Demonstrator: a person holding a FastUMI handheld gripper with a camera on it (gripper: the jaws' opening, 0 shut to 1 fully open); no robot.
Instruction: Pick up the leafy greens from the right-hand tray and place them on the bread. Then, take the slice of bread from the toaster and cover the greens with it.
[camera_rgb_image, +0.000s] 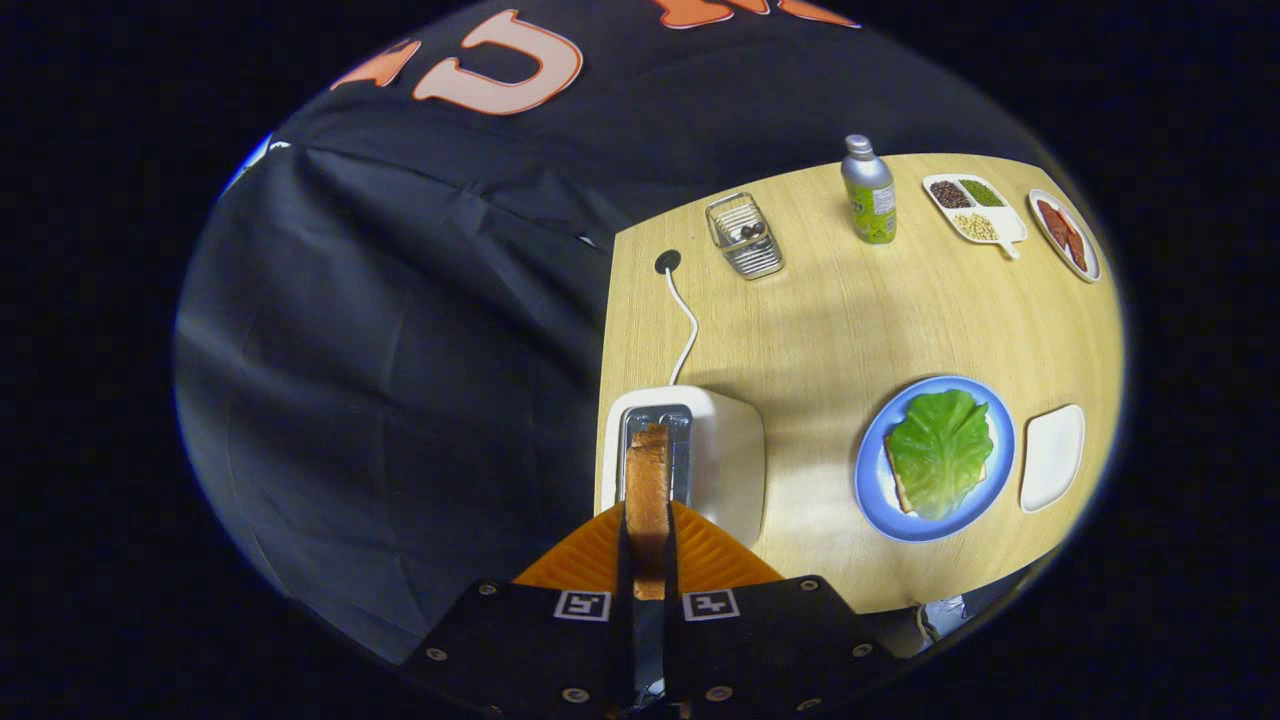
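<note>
So the gripper (647, 545) is clamped on the toasted brown bread slice (647, 480) edge-on, long axis running straight ahead, seemingly just above the white toaster's slot (657, 420), while the crinkly green lettuce leaf (940, 452) lies on bread on the blue round plate (875, 490).

The claw (647, 545) is clamped on a slice of toast (647, 490) standing edge-up over the slot of the white toaster (725, 450). Off to the right on the wooden surface (820, 320), a lettuce leaf (940, 452) lies over bread on a blue plate (872, 470), just beside a small white tray (1052, 457).
</note>
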